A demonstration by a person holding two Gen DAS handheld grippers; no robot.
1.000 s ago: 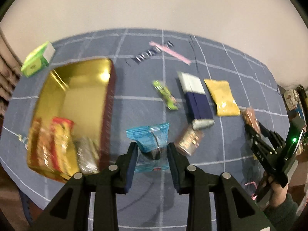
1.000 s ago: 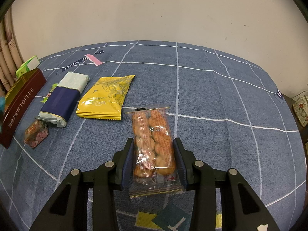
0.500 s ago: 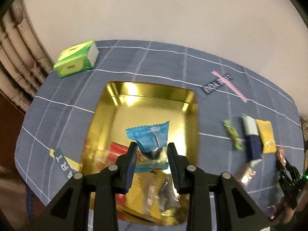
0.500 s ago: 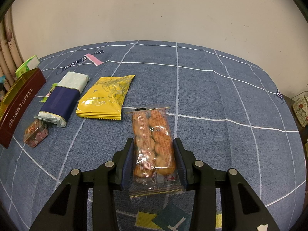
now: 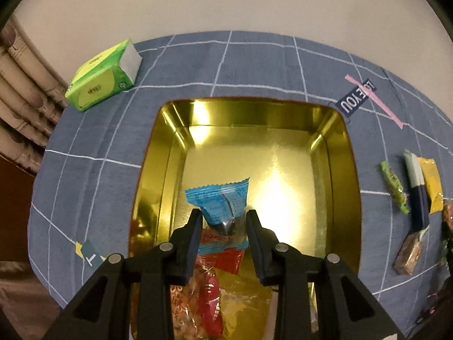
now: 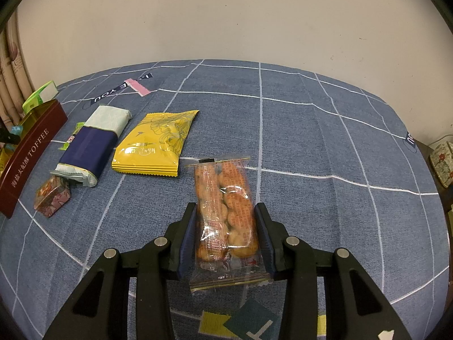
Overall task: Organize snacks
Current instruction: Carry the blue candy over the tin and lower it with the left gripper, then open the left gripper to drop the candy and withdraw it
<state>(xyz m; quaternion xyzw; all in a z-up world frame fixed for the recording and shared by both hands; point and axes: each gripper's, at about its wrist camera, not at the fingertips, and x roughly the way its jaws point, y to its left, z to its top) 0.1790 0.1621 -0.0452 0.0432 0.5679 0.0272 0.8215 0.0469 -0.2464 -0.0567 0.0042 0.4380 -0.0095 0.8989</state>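
Left wrist view: my left gripper (image 5: 223, 221), clamped on the blue packet (image 5: 219, 202), hangs directly above the gold tin (image 5: 337, 130); my right gripper (image 6: 226, 226) grips the cracker pack (image 6: 226, 206).

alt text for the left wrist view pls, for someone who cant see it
The left gripper holds a blue snack packet over an open gold tin that already contains red and yellow snack packs. The tin sits on a blue grid tablecloth, with a green box at upper left.

Left gripper (image 5: 223, 219) is hiding the red packets (image 5: 223, 260) low in the gold tin (image 5: 344, 187); frame edge is cropping them.
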